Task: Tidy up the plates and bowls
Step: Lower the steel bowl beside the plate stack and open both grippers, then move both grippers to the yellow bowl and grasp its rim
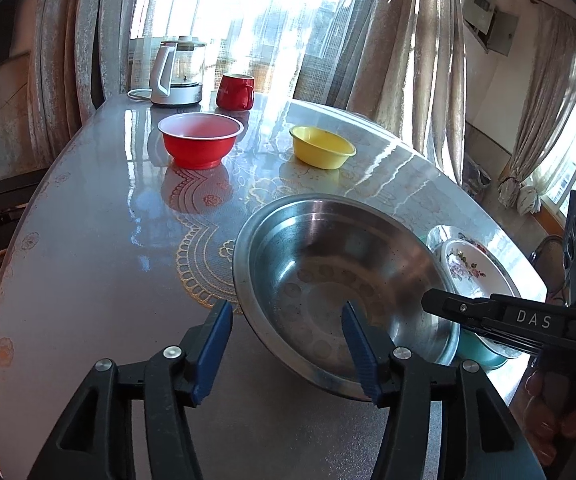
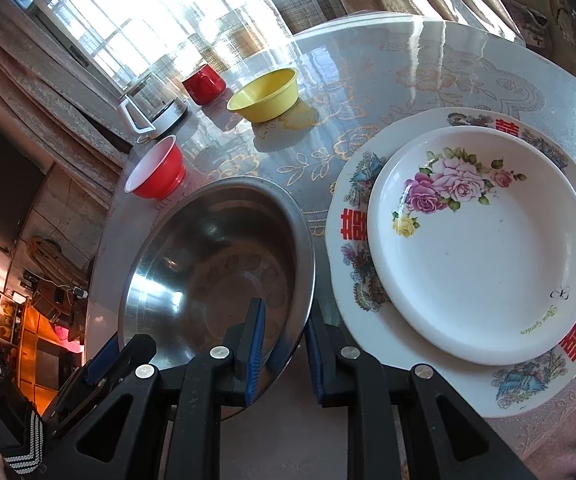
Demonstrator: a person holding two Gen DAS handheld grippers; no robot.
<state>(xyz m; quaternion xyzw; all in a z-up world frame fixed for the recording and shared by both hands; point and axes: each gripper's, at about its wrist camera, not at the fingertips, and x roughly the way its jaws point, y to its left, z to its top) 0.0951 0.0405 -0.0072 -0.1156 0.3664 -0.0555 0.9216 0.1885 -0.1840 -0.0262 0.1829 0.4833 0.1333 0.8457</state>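
A wide steel bowl sits at the near side of the table. My left gripper stands open astride its near rim, one blue pad outside and one over the inside, neither pressing. My right gripper is open a little, with the bowl's right rim in the gap and space showing beside one pad. One of the left gripper's blue pads shows at the bowl's far rim. A rose-patterned plate lies on a larger decorated plate. Farther back stand a red bowl and a yellow bowl.
A glass kettle and a red mug stand at the far edge by the curtained window. The glossy patterned table curves away at left. A person's hand holds the right gripper at the lower right.
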